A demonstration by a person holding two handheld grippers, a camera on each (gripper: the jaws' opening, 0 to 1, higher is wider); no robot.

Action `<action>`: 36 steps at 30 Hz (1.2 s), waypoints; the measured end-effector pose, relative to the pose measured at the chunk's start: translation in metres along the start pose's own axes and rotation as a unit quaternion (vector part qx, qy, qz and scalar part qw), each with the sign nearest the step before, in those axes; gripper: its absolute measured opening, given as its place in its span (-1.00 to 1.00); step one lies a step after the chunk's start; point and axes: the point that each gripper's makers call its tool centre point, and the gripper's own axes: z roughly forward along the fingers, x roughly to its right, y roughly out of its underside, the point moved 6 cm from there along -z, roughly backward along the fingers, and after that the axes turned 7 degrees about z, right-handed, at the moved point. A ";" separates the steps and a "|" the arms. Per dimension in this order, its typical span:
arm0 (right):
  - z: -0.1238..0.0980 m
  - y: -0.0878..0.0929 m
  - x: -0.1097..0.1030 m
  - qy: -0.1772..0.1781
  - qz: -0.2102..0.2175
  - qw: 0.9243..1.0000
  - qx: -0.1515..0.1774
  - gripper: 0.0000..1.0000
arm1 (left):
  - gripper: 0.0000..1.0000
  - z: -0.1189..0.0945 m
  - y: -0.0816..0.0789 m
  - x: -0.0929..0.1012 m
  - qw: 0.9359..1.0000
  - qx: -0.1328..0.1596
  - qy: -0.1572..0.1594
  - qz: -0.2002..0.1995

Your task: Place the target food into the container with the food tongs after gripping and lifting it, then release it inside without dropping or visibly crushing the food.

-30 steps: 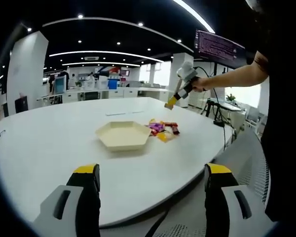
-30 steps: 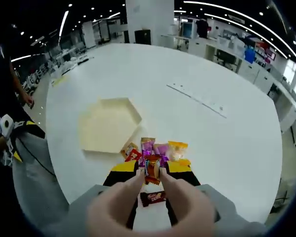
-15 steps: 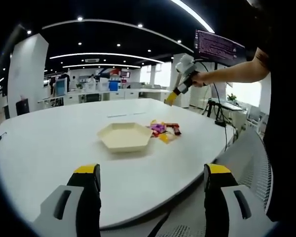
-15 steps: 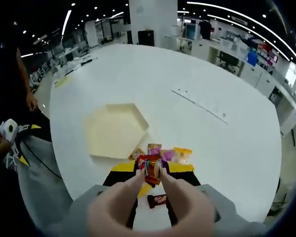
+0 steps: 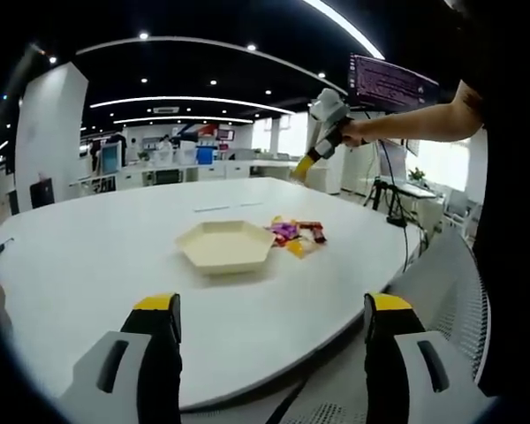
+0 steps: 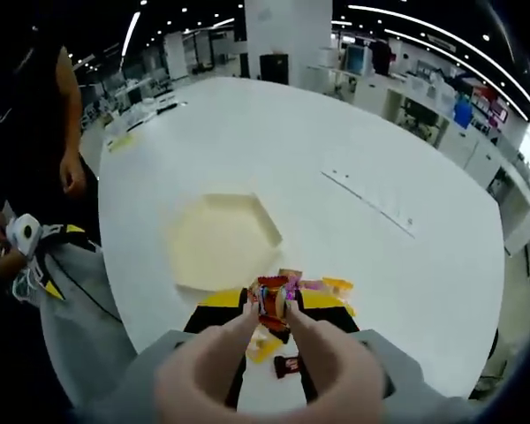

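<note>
A small red and orange wrapped snack (image 6: 271,300) sits pinched between the tips of the tongs (image 6: 269,349), which the right gripper (image 6: 269,311) squeezes together, so the tongs are clamped on the snack and the gripper is closed on the tongs; the snack is lifted off the table, above the rest of the pile. Just under and beyond the tong tips lie the other snacks (image 6: 322,287), pink, yellow and orange wrappers, with a dark one (image 6: 287,364) nearer the gripper; ahead and a little left of the tips rests the pale six-sided tray (image 6: 223,240), just beside the pile, on the big white round table (image 6: 397,256).

From the left gripper view, the right gripper (image 5: 322,124) is held high in a person's hand (image 5: 349,132), well above the tray (image 5: 227,245) and the snack pile (image 5: 296,236). The left gripper (image 5: 269,327) hangs back at the table's (image 5: 88,265) near edge, its jaws wide apart and gripping nothing.
</note>
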 end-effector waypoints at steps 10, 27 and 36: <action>0.007 -0.023 -0.018 -0.019 -0.022 1.000 0.002 -0.59 | 0.64 0.001 0.001 0.000 1.000 0.005 -0.001 0.001; 0.024 -0.057 -0.050 -0.048 -0.057 0.997 0.004 -0.58 | 0.64 0.001 -0.002 0.002 1.000 0.011 -0.004 0.003; 0.035 -0.070 -0.067 -0.064 -0.074 0.995 0.002 -0.58 | 0.64 0.001 -0.003 0.003 1.000 0.012 -0.004 0.003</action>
